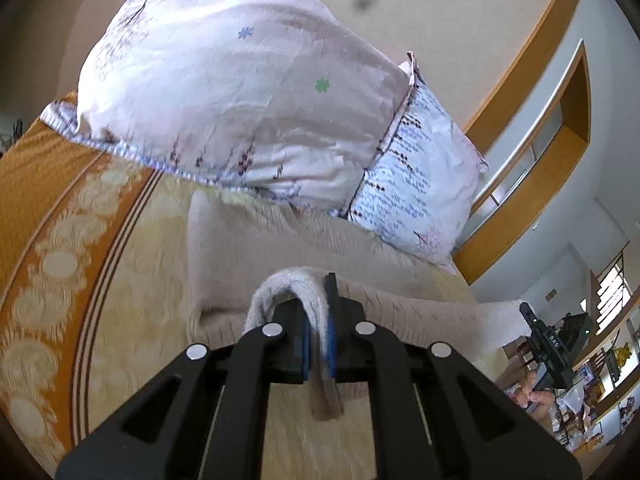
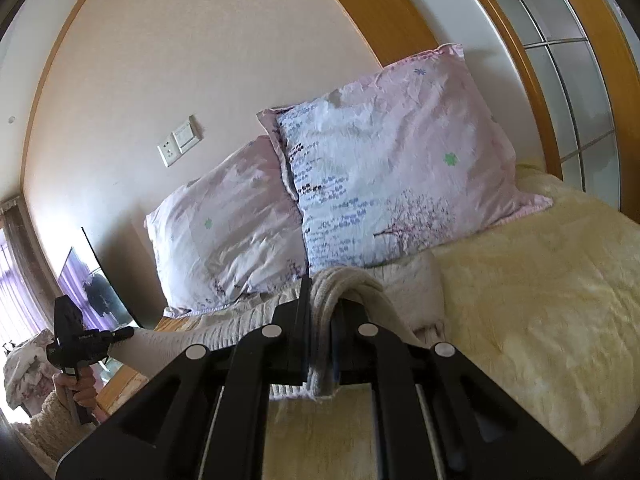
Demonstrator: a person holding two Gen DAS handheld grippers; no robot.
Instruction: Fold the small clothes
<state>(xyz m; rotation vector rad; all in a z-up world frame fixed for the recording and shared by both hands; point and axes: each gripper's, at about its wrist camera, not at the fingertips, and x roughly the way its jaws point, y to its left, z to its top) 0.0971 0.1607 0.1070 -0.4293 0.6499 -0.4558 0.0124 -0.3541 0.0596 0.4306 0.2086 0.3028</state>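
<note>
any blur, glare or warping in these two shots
Left wrist view: motion smear on the blanket, a dark smudge on the wall above the pillow, fisheye bending. Right wrist view: sharper, blown-out window at far left, curved door frame.

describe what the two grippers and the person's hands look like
Both grippers, left gripper and right gripper, are matte black, with angular linkage arms, round silver pivot pins and blue pads. In the right wrist view the left hand is bare, with a fuzzy cream sleeve.
</note>
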